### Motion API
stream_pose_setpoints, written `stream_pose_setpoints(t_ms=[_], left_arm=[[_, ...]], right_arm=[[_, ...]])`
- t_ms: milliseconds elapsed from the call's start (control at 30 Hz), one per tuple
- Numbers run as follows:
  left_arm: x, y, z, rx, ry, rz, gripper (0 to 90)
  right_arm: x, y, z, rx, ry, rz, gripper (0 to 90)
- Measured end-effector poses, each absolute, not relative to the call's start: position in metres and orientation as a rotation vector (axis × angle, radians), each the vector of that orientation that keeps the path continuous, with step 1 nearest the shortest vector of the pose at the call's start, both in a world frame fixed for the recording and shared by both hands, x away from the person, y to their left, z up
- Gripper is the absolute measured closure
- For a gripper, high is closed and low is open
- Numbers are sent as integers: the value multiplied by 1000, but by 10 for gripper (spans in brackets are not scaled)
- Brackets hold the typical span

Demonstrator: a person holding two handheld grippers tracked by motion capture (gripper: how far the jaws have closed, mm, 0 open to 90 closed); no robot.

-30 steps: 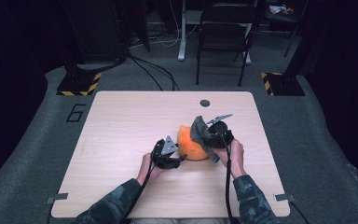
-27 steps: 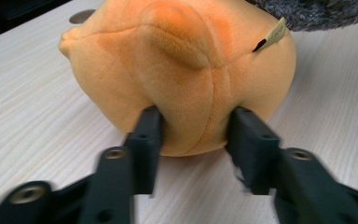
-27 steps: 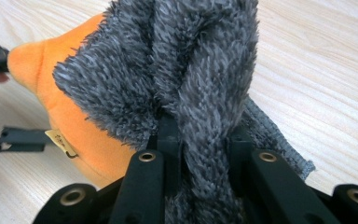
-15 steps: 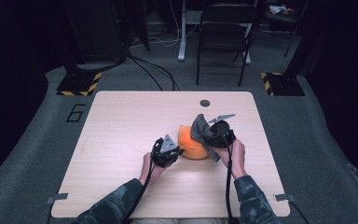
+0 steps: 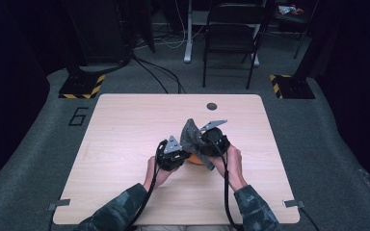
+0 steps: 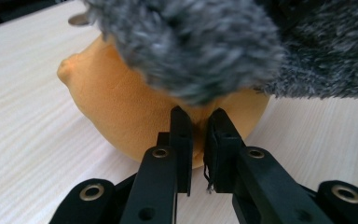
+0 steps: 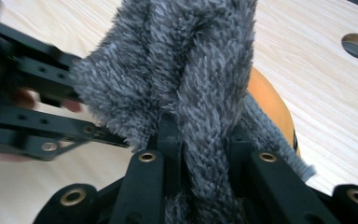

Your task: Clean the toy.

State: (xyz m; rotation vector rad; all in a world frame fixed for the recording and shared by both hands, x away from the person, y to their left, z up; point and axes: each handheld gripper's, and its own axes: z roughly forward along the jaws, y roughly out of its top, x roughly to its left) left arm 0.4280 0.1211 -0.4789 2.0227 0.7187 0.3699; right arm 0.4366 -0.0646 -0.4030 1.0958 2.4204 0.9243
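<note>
Table (image 5: 125, 144) is sitting in the middle w/ a "6" marked on the floor (image 5: 79, 116) just off its far left corner, the only readable writing, no brands anywhere. A folding chair (image 5: 231, 33) is standing behind it.

On the table, near the person's edge and right of centre, an orange plush thing (image 6: 121, 107) is lying flat w/ a fuzzy grey cloth (image 7: 186, 70) draping over its top.

Right gripper (image 7: 200, 140) is clenching a thick fold of that grey cloth and is holding it up over the orange piece, cloth's long axis running up and away from the jaws.

Left gripper (image 6: 198, 121) is pinching the near edge of the orange plush, jaws almost together w/ a bit of fabric between, having just been closing on it. Orange is lying straight ahead of the left jaws, grey directly above. Imo next is pulling the two apart, left hand anchoring.
</note>
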Motion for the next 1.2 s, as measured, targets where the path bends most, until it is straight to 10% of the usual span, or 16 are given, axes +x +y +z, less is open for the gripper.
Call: stream_pose_setpoints(t_ms=[1200], left_arm=[[437, 130, -487, 2018, 711, 335, 804]], right_arm=[[474, -126, -440, 1410, 2440, 786, 742]])
